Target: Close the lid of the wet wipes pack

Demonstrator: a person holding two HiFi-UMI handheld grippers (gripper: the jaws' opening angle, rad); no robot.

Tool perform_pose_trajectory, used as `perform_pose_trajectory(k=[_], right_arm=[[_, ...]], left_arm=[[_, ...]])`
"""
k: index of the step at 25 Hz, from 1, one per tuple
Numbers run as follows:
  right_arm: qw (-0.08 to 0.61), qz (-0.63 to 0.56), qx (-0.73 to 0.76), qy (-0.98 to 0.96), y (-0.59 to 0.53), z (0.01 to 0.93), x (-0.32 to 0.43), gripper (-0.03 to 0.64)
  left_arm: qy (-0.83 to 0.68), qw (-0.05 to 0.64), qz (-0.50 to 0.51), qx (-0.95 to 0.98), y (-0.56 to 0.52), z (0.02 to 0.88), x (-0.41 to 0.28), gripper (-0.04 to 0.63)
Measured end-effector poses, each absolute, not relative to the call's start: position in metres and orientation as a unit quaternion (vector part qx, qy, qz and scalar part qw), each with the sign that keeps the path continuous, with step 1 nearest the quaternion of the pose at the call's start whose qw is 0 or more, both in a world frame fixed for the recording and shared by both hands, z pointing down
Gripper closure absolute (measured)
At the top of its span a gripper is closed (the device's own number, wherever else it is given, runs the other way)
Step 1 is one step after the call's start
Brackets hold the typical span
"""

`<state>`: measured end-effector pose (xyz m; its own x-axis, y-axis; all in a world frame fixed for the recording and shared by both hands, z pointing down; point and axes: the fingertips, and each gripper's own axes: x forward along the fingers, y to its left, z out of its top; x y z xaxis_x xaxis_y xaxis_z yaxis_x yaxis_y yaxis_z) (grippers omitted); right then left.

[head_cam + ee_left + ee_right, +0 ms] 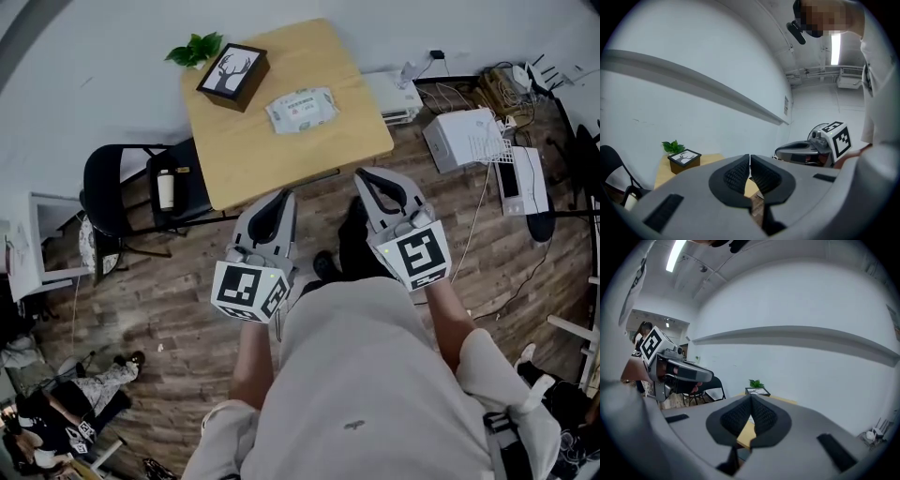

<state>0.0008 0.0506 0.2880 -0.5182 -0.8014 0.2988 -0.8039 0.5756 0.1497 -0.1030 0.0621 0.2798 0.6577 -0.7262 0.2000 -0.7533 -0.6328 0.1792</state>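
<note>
The wet wipes pack (301,109), white with green print, lies flat on the far half of the wooden table (234,164); whether its lid is up or down is too small to tell. Both grippers hang in front of my body, well short of the table. My left gripper (284,195) has its jaws together with nothing between them, as its own view shows (749,157). My right gripper (361,174) is likewise shut and empty (751,397). The pack is hidden behind the jaws in both gripper views.
A dark box with a deer picture (232,75) and a small green plant (195,49) stand at the table's far left corner. A black chair (122,187) with a bottle (166,187) is left of the table. White boxes (464,139) and cables lie on the floor at right.
</note>
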Motion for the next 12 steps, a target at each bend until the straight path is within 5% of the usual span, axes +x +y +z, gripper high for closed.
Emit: perform_pose_trajectory(k=[12], right_arm=[[0.166,0.004,0.45,-0.877,0.052,0.284,-0.002,0.62]], left_arm=[[-0.402,0.119,0.048,0.906,0.064,0.269,-0.096,0.583]])
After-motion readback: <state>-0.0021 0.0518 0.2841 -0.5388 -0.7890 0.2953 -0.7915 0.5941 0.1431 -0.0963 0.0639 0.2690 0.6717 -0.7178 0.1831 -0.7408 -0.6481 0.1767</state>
